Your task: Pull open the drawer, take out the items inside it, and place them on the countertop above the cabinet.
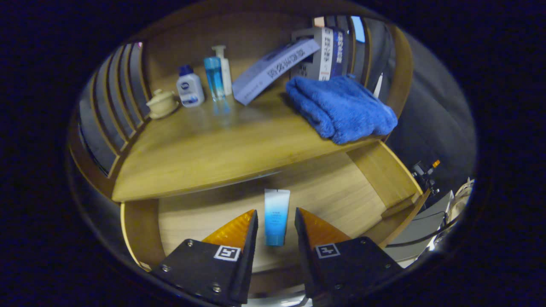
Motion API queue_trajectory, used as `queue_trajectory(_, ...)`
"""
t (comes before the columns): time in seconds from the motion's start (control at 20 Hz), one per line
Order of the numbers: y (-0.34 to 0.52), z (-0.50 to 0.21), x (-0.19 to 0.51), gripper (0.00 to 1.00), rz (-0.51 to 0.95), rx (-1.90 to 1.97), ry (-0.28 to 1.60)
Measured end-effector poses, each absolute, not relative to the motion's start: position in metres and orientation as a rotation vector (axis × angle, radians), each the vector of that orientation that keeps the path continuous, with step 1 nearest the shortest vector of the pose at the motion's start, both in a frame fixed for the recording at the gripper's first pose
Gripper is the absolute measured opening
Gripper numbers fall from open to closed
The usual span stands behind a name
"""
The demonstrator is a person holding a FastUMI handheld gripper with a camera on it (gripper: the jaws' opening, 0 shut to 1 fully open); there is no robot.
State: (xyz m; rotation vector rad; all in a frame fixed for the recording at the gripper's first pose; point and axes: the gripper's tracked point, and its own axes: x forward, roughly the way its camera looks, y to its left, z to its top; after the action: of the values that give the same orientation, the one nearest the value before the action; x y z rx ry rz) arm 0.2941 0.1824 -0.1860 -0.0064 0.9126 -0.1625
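The wooden drawer (337, 192) stands pulled out under the countertop (200, 145). On the drawer floor lies a small tube (276, 213), white at its far end and blue at the cap end nearest me. My gripper (275, 211) is open, one finger on each side of the tube, with a narrow gap showing on both sides. A folded blue towel (341, 108) rests on the right part of the countertop and hangs slightly over its front edge.
At the back of the countertop stand a cream lidded pot (162, 103), a white bottle with a blue cap (190, 87), a clear blue bottle (214, 77) and a white pump bottle (225, 68). A leaning book (275, 70) rests against upright books (326, 53). Slatted side rails (115, 98) flank the shelf.
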Motion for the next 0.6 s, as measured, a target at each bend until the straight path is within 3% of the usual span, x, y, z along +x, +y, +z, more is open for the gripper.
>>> queue_trajectory(0.6,0.180,-0.261,0.287,0.49,-0.196,0.009,1.217)
